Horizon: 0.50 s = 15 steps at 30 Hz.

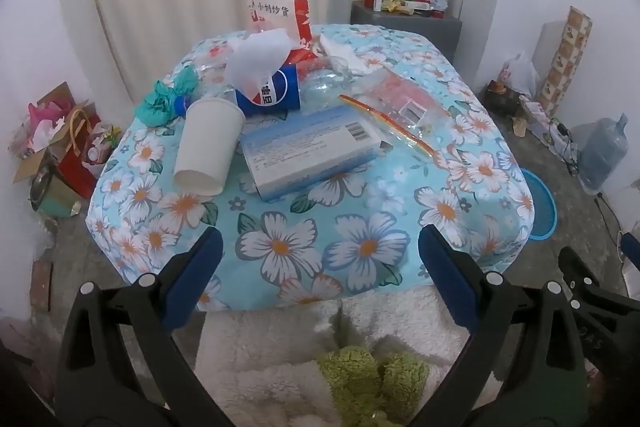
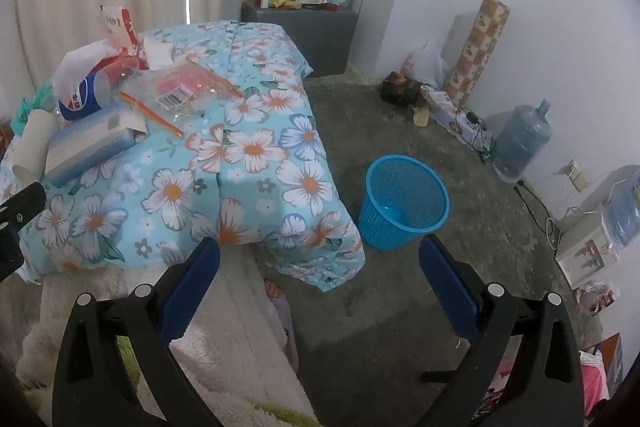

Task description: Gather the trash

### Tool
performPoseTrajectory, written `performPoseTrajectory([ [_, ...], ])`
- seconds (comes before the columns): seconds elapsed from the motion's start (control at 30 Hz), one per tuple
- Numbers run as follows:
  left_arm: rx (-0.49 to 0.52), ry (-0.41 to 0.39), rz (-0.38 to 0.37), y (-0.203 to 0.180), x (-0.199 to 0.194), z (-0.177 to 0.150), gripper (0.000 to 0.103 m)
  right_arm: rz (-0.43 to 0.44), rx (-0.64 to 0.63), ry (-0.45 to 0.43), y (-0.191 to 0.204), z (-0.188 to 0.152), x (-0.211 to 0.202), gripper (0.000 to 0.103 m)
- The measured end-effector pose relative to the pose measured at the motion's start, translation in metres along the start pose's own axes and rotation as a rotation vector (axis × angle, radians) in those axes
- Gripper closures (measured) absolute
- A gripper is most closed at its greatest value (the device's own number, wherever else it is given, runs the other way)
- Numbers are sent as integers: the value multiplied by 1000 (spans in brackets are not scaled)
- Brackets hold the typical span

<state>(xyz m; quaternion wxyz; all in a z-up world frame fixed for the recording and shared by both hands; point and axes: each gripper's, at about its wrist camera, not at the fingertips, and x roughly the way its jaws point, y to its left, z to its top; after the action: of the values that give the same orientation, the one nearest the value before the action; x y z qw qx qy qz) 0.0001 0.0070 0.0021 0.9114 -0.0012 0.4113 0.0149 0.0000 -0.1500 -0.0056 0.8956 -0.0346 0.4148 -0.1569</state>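
My left gripper [image 1: 320, 259] hangs over the near edge of the table, its jaws spread wide with nothing between them. My right gripper [image 2: 320, 263] is just as wide apart and empty, aimed down past the table's corner at the floor.

The table [image 1: 360, 247] is the biggest thing here, draped in a light blue cloth printed with white flowers. On the grey floor beside its corner stands the blue mesh bin [image 2: 404, 203], upright and with nothing visible inside.

The trash lies in a heap on the far half of the table. A flat blue-and-white box [image 1: 308, 151] lies nearest me, with a white paper cup [image 1: 208, 147] on its side just to its left, mouth towards me. Behind them a blue cola cup [image 1: 276, 91] lies tipped over with white tissue [image 1: 256, 59] bunched at its mouth. A red-and-white bag [image 1: 276, 15] stands at the back. A clear plastic bag [image 1: 404, 99] with a red and yellow zip strip lies right of the box. A green crumpled wrapper [image 1: 164, 99] sits at the left edge, touching a crushed clear bottle with a blue cap [image 1: 182, 105].
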Motion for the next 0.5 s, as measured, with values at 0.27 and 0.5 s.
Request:
performPoseTrajectory([
  [0.27,1,4,3,2,1,-1,9,1,0,-1,0,-1,0,6],
  [0.5,1,6,5,4,3,-1,9,2,2,-1,0,0,0,6],
])
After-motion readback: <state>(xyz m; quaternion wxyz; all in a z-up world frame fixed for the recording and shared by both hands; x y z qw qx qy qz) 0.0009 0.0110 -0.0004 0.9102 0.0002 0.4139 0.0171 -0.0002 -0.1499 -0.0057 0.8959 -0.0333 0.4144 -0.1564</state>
